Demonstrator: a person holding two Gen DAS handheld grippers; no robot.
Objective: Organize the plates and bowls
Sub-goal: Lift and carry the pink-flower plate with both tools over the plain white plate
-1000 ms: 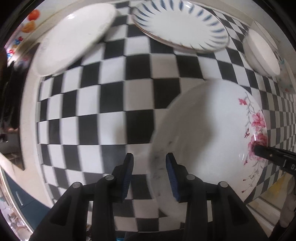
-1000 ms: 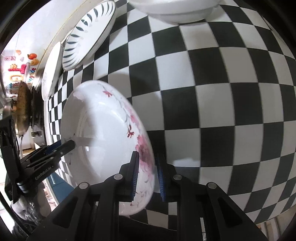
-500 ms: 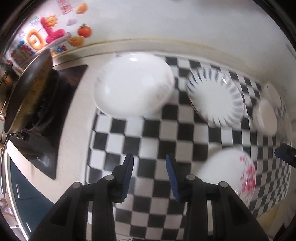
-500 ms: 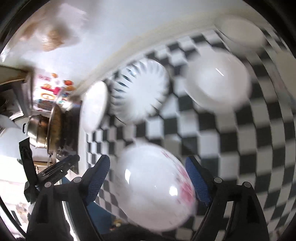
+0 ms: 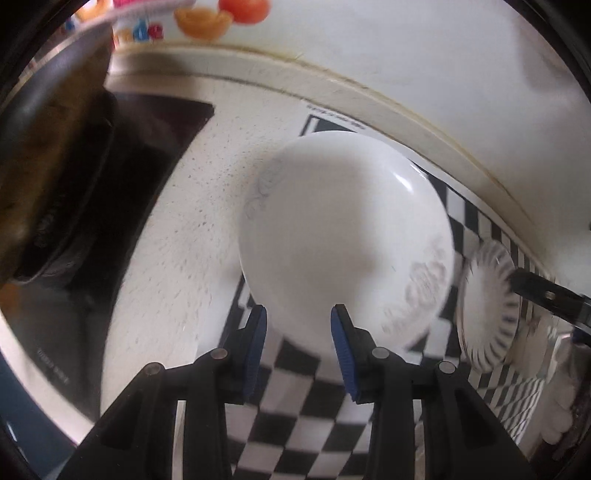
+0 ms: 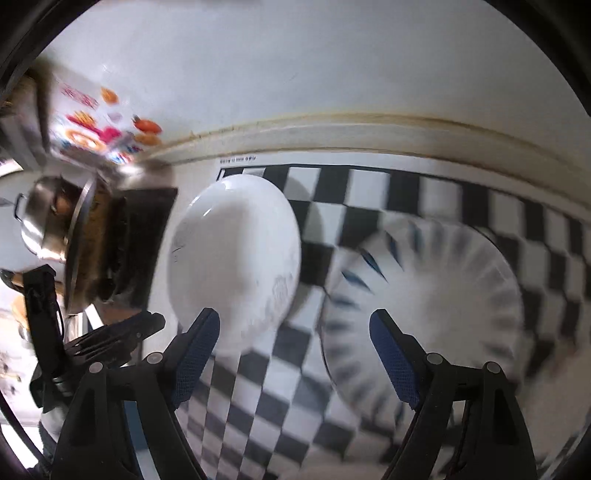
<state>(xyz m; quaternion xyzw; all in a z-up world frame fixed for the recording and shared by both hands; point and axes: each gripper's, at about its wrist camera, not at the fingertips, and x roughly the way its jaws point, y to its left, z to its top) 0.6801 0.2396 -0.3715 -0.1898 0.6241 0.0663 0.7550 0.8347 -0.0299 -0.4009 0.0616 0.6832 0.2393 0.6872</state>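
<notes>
Both hand-held grippers swing in empty, left (image 5: 297,332) barely parted, right (image 6: 293,345) freshly spread wide, toward the plain white round plate (image 5: 343,236) beside the blue-striped plate (image 6: 424,310): next, pinch its rim.

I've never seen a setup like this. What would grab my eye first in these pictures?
Probably the black-and-white checkered mat covering the counter, with a plain white round plate lying at its corner nearest the stove. Beside it sits a white plate with dark blue radiating stripes, blurred in both views. On the stove stands a shiny steel pot, below bright fruit stickers on the wall.
</notes>
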